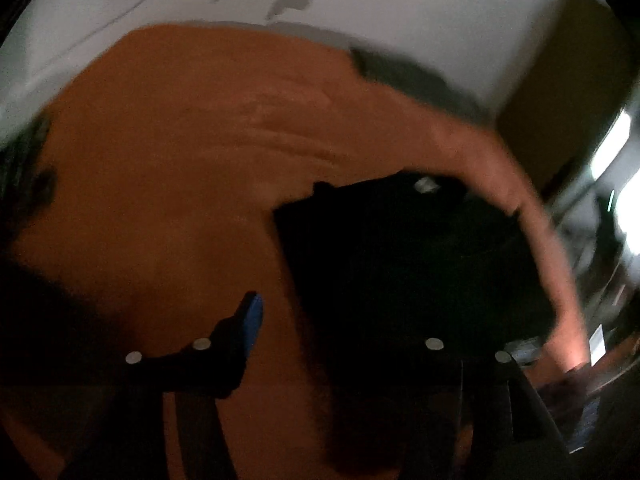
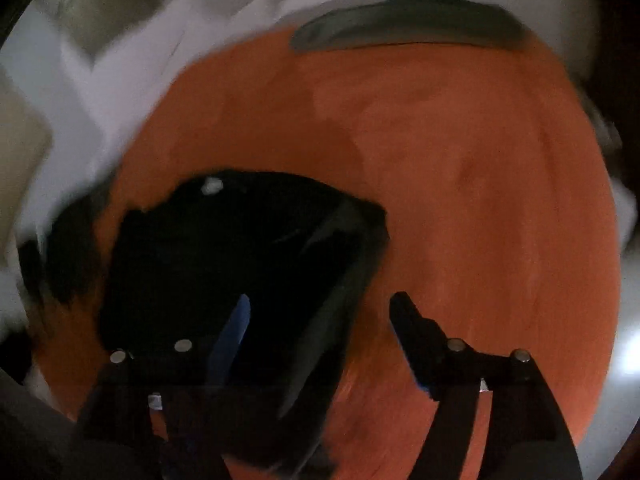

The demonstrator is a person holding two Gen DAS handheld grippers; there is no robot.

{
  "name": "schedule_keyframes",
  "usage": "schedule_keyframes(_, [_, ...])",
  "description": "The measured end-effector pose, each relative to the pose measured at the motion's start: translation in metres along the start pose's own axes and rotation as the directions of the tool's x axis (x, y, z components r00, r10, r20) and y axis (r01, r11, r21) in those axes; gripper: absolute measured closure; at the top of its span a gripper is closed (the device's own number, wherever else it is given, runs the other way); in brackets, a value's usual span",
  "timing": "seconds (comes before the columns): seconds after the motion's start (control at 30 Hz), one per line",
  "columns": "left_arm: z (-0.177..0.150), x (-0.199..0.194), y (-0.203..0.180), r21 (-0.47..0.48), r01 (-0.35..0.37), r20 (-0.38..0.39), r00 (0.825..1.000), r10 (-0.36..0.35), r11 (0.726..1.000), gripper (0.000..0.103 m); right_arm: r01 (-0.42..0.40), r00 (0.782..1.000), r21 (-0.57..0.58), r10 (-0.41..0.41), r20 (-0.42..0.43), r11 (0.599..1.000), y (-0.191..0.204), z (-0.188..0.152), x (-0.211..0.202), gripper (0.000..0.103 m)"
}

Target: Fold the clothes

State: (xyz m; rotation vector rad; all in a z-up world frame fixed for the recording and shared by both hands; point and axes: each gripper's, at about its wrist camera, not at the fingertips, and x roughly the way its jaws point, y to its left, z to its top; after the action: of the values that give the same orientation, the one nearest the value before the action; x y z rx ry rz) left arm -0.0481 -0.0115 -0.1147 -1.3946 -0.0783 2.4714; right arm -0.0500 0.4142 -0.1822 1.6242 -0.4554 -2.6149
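While both grippers' fingers (image 2: 412, 320) gape empty, black folded garment (image 2: 240, 264) lies blurred, axis unclear

A folded black garment (image 1: 400, 264) lies flat on an orange cloth (image 1: 160, 160).

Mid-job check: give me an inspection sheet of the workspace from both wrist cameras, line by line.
Surface: round orange table top, dim and motion-blurred.
Job's things: black folded garment lying on the table, small white tag near its far edge; no pad on it.
Clutter: grey strip at the table's far edge; cannot tell what it is.
Grippers: left gripper open, nothing held; right gripper open, nothing held.
Cables: thin line on the pale floor, possibly a cord.
Surroundings: pale floor, brownish panel, bright light at the right edge.
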Motion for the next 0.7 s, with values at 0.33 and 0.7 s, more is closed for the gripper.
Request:
schedule_keyframes(0.33, [0.057, 0.082, -0.014, 0.244, -0.014, -0.044, 0.999, 0.025, 0.970, 0.044, 0.092, 0.982, -0.251, -0.130, -0.138, 0.964, -0.019, 0.043, 0.073, 0.031])
schedule_keyframes(0.7, [0.063, 0.085, -0.046, 0.434, 0.067, 0.023, 0.996, -0.085, 0.899, 0.097, 0.025, 0.999, -0.144, -0.022, 0.026, 0.989, -0.043, 0.040, 0.045, 0.095])
